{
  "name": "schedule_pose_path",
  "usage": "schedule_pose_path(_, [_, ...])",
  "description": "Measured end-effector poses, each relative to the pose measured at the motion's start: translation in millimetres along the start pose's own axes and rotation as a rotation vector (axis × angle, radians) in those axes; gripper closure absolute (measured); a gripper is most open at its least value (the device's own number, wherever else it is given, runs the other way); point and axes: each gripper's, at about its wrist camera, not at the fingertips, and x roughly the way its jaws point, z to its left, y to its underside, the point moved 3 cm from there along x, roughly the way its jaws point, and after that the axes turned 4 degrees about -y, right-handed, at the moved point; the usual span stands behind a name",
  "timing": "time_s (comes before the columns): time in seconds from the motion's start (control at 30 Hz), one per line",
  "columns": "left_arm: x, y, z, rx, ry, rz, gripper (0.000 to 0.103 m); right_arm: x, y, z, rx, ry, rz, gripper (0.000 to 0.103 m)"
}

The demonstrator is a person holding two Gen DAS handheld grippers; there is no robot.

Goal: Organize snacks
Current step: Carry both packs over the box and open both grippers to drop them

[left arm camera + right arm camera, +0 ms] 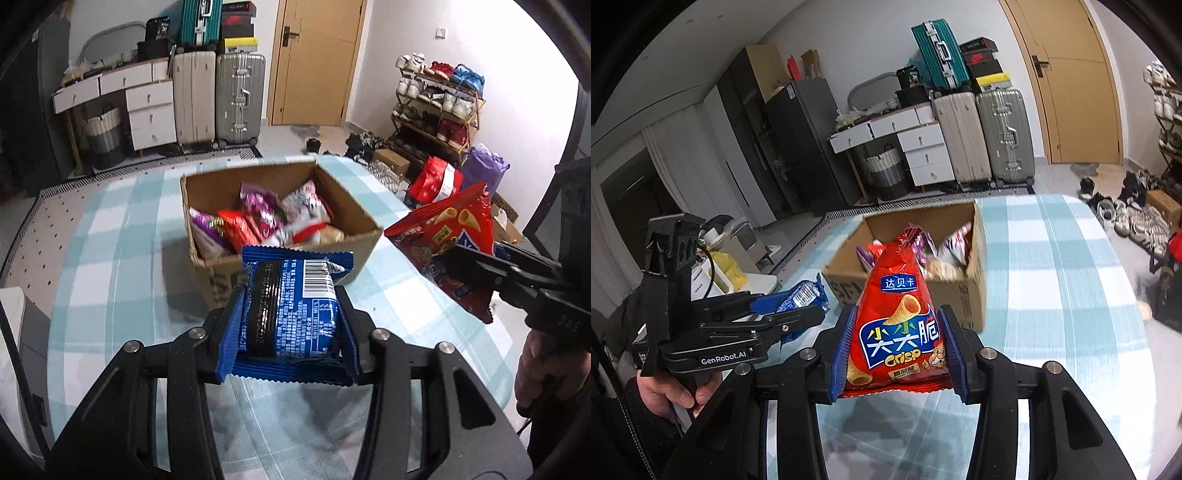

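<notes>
My left gripper (290, 306) is shut on a blue snack packet (291, 314), held above the table with its barcode side up. My right gripper (897, 332) is shut on a red bag of cone crisps (897, 317), also lifted off the table. Ahead of both stands an open cardboard box (364, 229) holding several snack bags (266, 218). In the left wrist view the red bag (450, 229) and the right gripper (469, 266) hang at the right of the box. The right wrist view shows the left gripper (809, 306) with the blue packet (803, 293) at the left.
The table (110, 240) has a blue and white checked cloth. A hand (668, 395) holds the left tool. Beyond the table stand suitcases (218, 99), a white drawer desk (147, 107), a wooden door (314, 59) and a shoe rack (439, 107).
</notes>
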Motion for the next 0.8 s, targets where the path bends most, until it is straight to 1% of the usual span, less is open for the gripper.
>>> schedule_pose_path(0.17, [-18,-22,2,0.011,-0.014,-0.043,0.06,-2,-24,6,-0.003,-0.008,-0.026,0.058])
schedule_pose_path(0.27, [-31,-34,7,0.015,-0.072,-0.08,0.06,3,-35,6,0.002,-0.026,-0.025,0.058])
schedule_pose_path(0.33, [-35,-42,13,0.002,-0.076,-0.088,0.06,6,-44,4,0.003,-0.026,-0.025,0.058])
schedule_pose_path(0.47, [-33,-60,23,-0.016,-0.064,-0.085,0.061,13,-58,1,0.013,-0.028,-0.028,0.058])
schedule_pose_path(0.6, [-27,-74,27,-0.011,-0.055,-0.079,0.061,21,-69,-3,0.01,-0.025,-0.029,0.058])
schedule_pose_path(0.8, [-6,-94,29,-0.007,-0.038,-0.068,0.06,38,-88,-7,0.001,-0.023,-0.017,0.058])
